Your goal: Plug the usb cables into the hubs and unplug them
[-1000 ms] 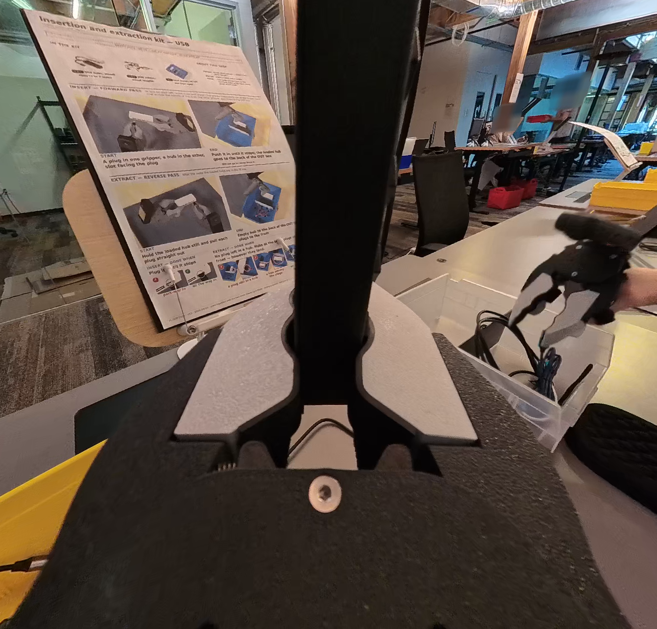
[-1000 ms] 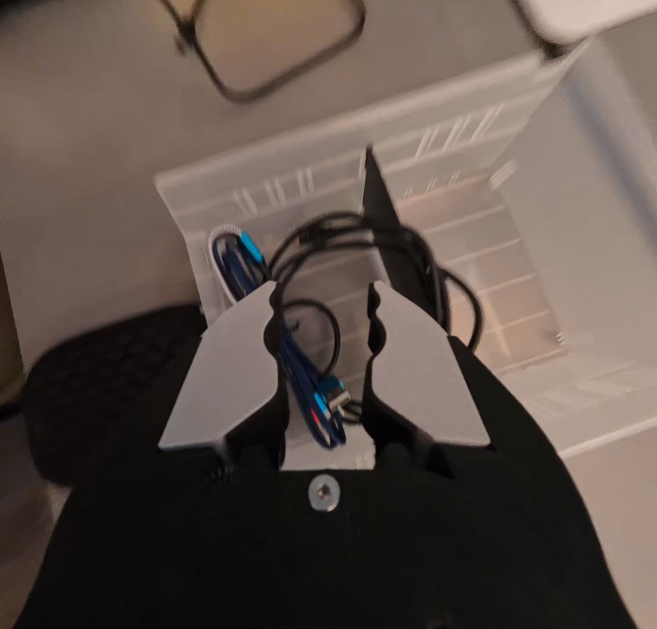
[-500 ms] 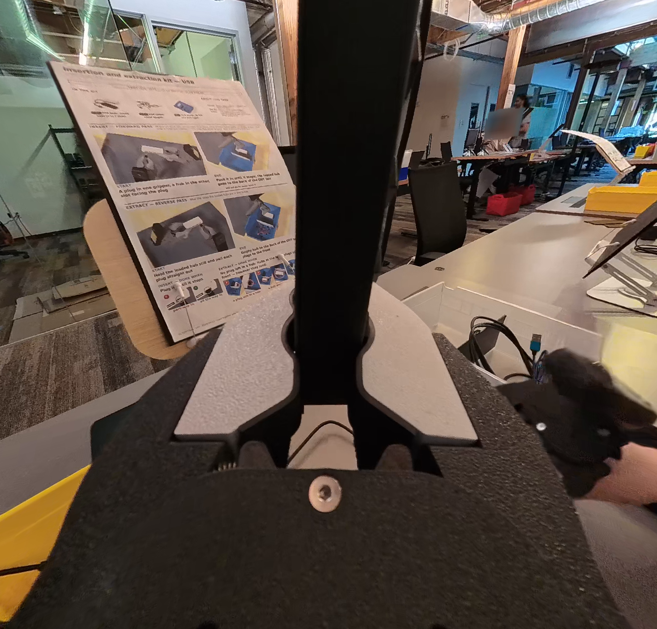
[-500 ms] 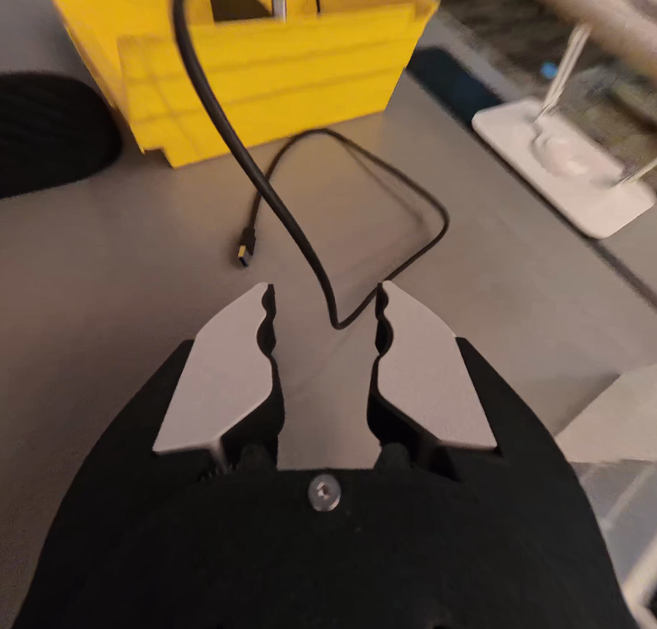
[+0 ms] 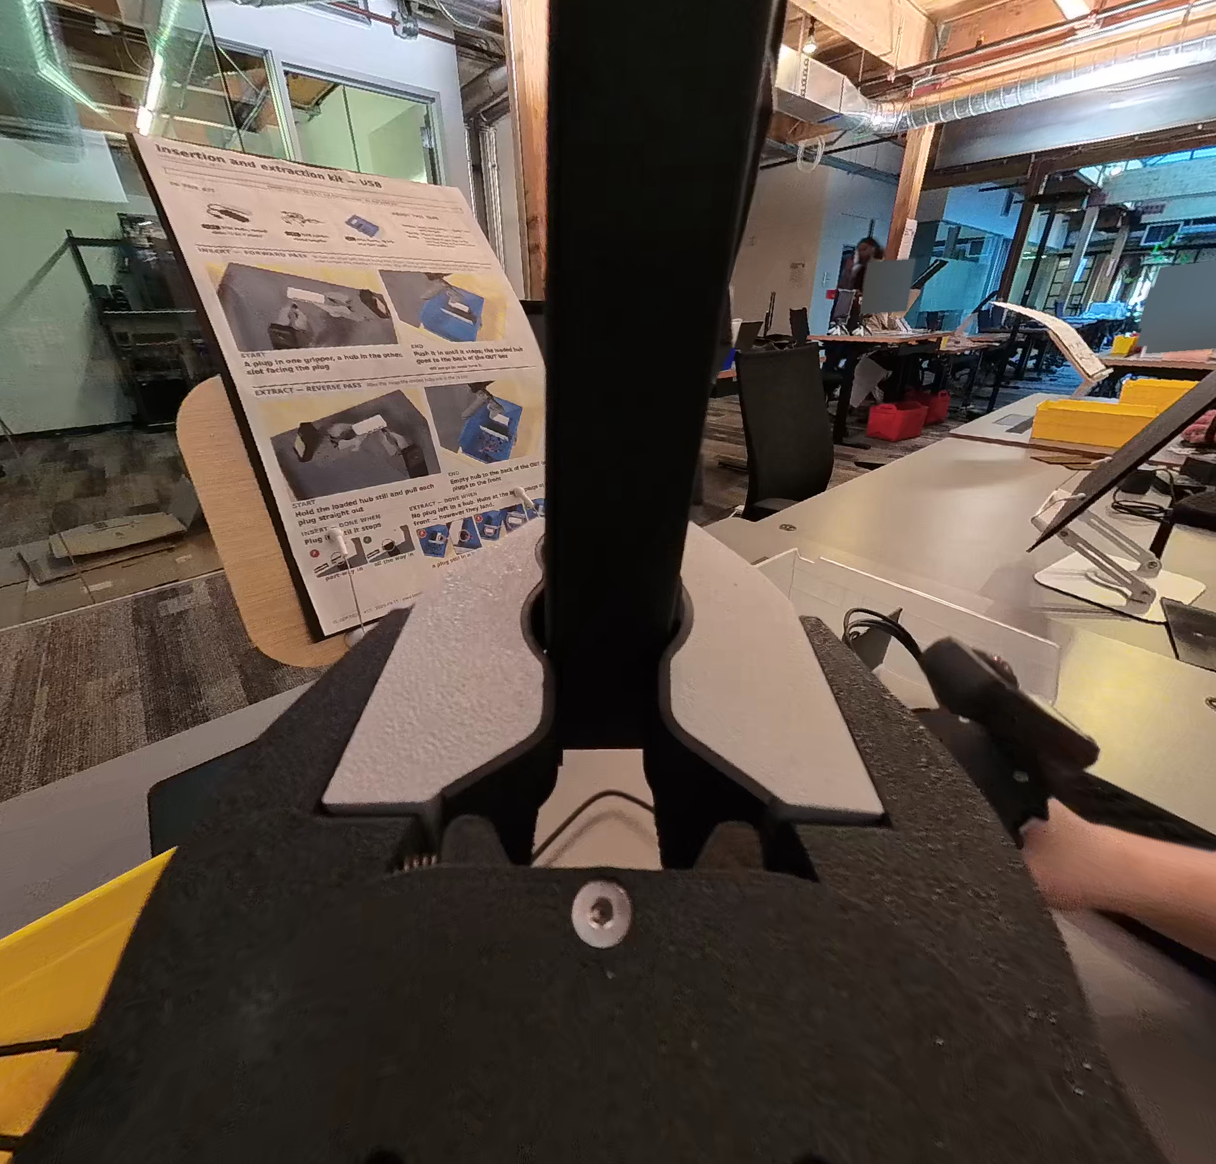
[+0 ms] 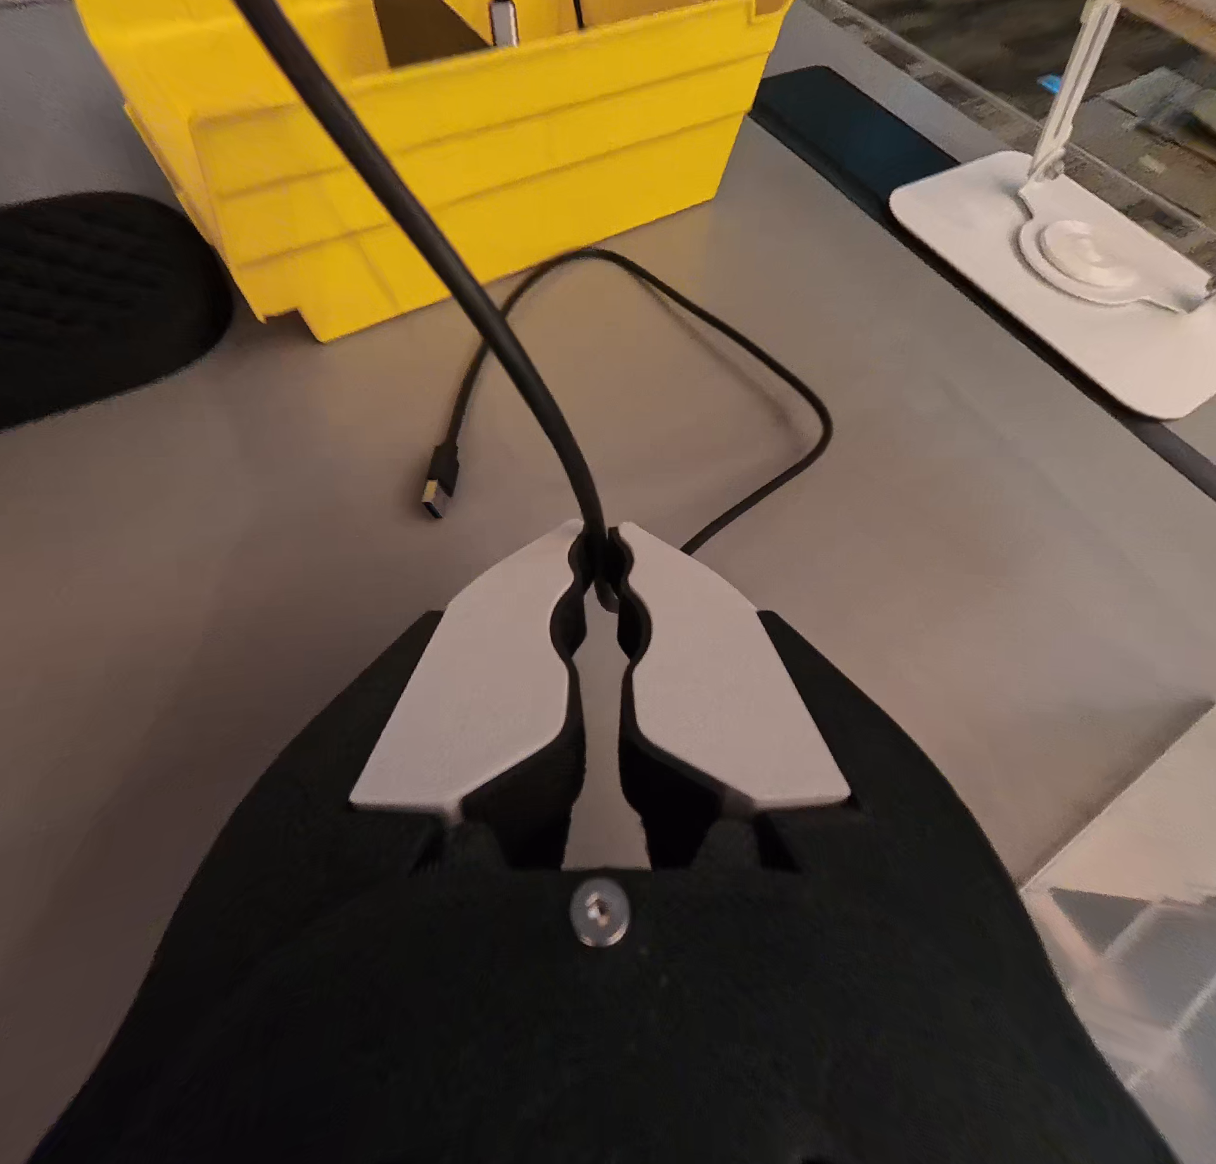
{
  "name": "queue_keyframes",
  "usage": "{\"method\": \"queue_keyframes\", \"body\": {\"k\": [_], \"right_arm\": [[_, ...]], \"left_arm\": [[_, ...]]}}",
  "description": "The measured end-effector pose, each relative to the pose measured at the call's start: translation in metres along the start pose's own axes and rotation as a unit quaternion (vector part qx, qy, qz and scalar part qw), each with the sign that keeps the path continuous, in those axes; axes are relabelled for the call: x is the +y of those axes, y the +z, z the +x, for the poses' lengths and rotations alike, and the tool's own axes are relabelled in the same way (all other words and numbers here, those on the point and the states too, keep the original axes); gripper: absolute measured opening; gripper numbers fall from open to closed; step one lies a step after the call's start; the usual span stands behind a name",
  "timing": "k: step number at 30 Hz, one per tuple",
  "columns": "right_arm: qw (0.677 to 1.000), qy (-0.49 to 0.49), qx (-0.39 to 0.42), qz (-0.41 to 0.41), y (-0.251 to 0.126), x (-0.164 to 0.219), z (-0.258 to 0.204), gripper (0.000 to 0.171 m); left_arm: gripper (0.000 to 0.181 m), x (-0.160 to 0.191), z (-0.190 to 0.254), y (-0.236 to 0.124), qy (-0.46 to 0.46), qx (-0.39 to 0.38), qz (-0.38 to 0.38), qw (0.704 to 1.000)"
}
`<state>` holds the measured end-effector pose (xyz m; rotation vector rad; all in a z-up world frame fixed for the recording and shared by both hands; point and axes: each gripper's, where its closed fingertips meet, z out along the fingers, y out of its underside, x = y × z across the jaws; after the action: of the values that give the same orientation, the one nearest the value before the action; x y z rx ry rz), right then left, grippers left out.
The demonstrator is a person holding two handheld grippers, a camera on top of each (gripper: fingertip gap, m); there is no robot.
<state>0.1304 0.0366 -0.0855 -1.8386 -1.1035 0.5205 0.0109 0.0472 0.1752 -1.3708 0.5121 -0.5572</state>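
My left gripper (image 5: 608,580) is shut on a long black USB hub (image 5: 651,277) and holds it upright, filling the middle of the left wrist view. My right gripper (image 6: 600,540) is shut at its tips on the black cable (image 6: 395,165), which rises to the upper left out of frame. Past the fingers the cable loops over the grey table (image 6: 921,540) and ends in a USB plug (image 6: 439,491) lying flat, apart from the gripper. The right gripper's body (image 5: 1000,718) and a hand show low at the right of the left wrist view.
A yellow bin (image 6: 493,145) with a divider and a silver plug (image 6: 503,20) stands just beyond the cable loop. A black round pad (image 6: 99,297) lies left of it, a white stand base (image 6: 1053,277) right. A clear bin (image 5: 921,606) holds cables. An instruction sheet (image 5: 342,376) leans on a stand. Tip to tip, the grippers are about 30 cm apart.
My right gripper left the clear bin, swung over to the table in front of the yellow bin, and closed on the black cable. My left gripper kept hold of the hub and tilted upward.
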Motion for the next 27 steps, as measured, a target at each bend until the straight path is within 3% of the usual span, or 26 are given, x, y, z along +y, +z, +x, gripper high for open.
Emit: {"method": "queue_keyframes", "body": {"k": [6,17,27], "right_arm": [[0.992,0.081,-0.089,0.034,-0.048,-0.075,0.000,0.004],[1.000,-0.009,-0.014,0.009,-0.165,-0.189,0.053,0.004],[0.995,-0.053,0.087,0.002,-0.260,-0.296,0.116,0.004]], "left_arm": [[0.029,0.006,0.005,0.003,0.004,0.010,-0.020,1.000],[0.029,0.007,0.027,0.012,0.005,0.048,-0.039,0.998],[0.026,-0.030,0.054,0.065,0.001,0.127,-0.047,0.991]]}}
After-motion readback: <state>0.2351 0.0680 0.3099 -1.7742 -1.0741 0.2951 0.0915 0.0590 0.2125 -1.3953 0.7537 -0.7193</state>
